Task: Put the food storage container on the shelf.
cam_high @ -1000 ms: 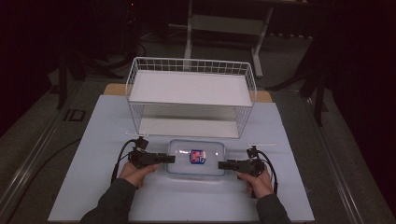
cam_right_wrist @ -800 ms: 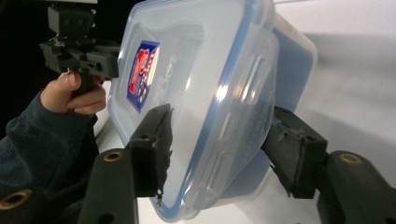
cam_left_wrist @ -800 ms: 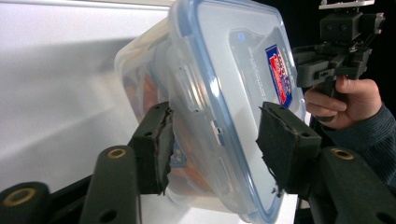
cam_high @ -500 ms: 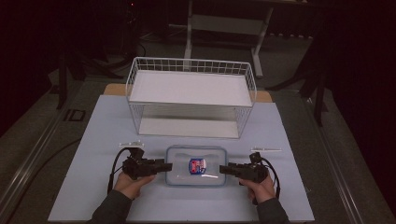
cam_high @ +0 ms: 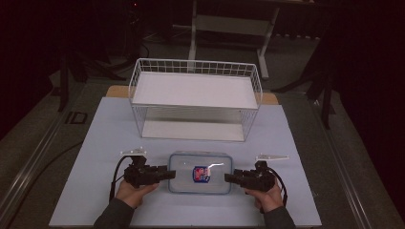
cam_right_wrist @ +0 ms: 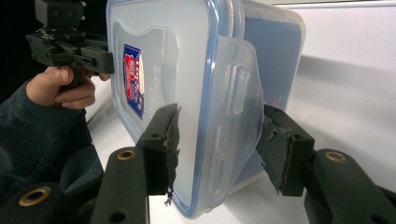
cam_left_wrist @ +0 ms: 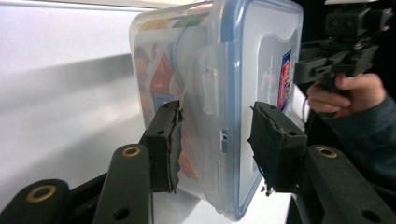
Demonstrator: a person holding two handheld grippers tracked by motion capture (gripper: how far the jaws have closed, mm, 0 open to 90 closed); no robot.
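**Lidded food box drawn back from the wire rack, a gripper at each end**

From above, the clear plastic food container (cam_high: 200,172) lies flat on the pale blue table mat (cam_high: 95,143), near the person's edge and well apart from the white wire shelf rack (cam_high: 196,102) behind it. A second ago it sat closer to the rack; both hands have since pulled it toward the person, so I'd judge it is being carried or repositioned between the two grippers rather than left alone. The left gripper (cam_high: 165,173) meets the container's left end and the right gripper (cam_high: 230,178) its right end. Two small white strips, one beside each gripper, lie on the mat; I cannot tell what they are.

In the left gripper view, the black jaws stand part-way open, straddling the container's end (cam_left_wrist: 219,107). One foam-faced pad (cam_left_wrist: 168,144) touches the base side; the other sits just beside the lid, and whether it presses I cannot tell. The box is translucent and glossy with rounded corners, a blue seal line under the lid, a moulded snap clasp and orange-tinted contents. The other hand (cam_left_wrist: 345,93) holds its gripper beyond.

In the right gripper view, the jaws again bracket the container (cam_right_wrist: 205,93), their frayed pads (cam_right_wrist: 166,144) on either side of a clasp flap that flares outward, seemingly unlatched. A red-and-blue label (cam_right_wrist: 134,79) marks the smooth lid.
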